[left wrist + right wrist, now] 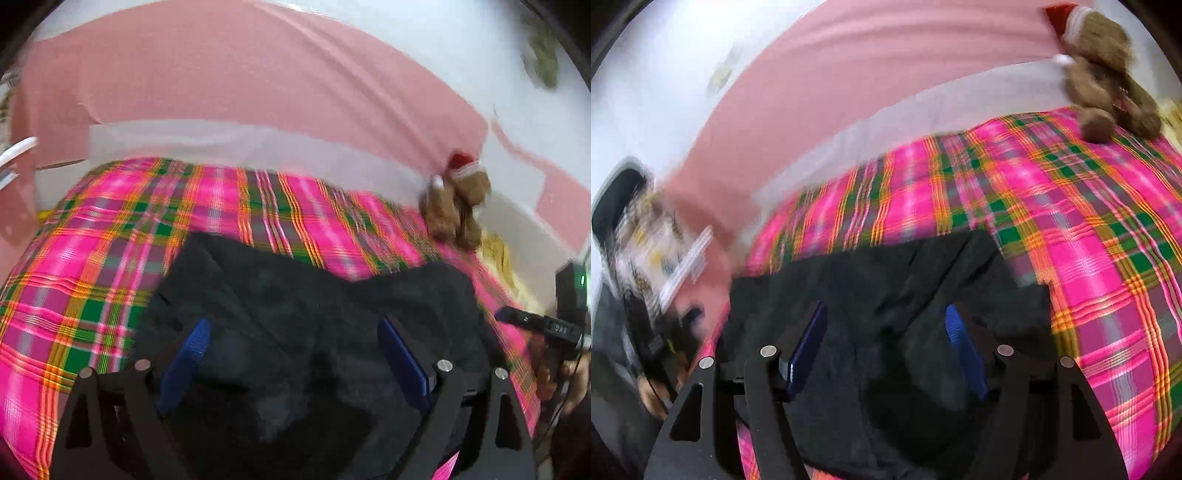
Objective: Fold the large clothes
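Matte black fabric garment (295,314) lies rumpled on pink-green plaid bedcover (92,258). Left gripper (291,354) and right gripper (886,343): blue-padded jaws spread, clasping nothing. Pink wall (221,74) behind.

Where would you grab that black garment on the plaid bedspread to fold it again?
Probably at the black garment's far corners, one gripper each, coming from the near side over the cloth. It lies flat on the plaid bedspread, and its far edge is exposed, so open jaws could pinch there.
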A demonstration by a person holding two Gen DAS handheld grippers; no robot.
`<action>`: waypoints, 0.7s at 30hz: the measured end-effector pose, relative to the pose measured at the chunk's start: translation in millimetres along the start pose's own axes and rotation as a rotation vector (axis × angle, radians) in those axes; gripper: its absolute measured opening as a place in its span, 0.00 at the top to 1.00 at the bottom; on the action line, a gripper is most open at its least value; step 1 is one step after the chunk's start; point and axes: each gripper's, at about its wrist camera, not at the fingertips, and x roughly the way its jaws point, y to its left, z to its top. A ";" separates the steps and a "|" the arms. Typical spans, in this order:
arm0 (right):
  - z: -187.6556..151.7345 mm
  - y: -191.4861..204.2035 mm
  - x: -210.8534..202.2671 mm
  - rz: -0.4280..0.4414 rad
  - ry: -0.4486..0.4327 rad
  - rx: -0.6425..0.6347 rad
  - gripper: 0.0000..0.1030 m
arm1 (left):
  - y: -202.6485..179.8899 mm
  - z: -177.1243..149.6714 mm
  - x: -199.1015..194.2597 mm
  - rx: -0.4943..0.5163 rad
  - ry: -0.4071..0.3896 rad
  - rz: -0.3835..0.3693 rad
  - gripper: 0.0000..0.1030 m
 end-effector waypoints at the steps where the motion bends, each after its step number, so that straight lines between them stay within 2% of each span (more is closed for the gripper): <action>1: -8.8 4.6 11.9 -0.009 0.037 -0.031 0.35 | -1.5 -4.9 11.4 0.005 0.030 -0.002 0.09; 4: -22.2 9.7 45.9 -0.079 0.102 -0.106 0.35 | 3.7 -11.8 43.8 -0.011 0.088 0.055 0.09; 5: -22.2 9.3 59.6 -0.122 0.106 -0.132 0.35 | 6.8 -11.4 50.3 -0.015 0.089 0.075 0.09; 8: -10.5 3.0 70.5 -0.168 0.089 -0.129 0.35 | 11.3 -2.1 56.7 -0.037 0.097 0.101 0.09; 10: -1.3 -0.8 68.6 -0.169 0.096 -0.121 0.35 | 13.1 6.3 48.3 -0.032 0.084 0.095 0.09; 14: 17.8 -24.5 45.1 -0.149 0.012 -0.089 0.35 | 36.6 24.0 33.6 -0.023 0.023 0.152 0.09; 16: 25.7 -43.1 41.4 -0.162 0.001 -0.045 0.35 | 56.2 32.4 41.5 -0.052 0.050 0.190 0.09; 18: 32.8 -72.6 47.2 -0.147 0.031 0.029 0.35 | 74.7 36.8 56.3 -0.098 0.103 0.192 0.09; 21: 35.0 -98.0 59.6 -0.127 0.090 0.085 0.35 | 86.8 39.0 72.5 -0.144 0.157 0.153 0.09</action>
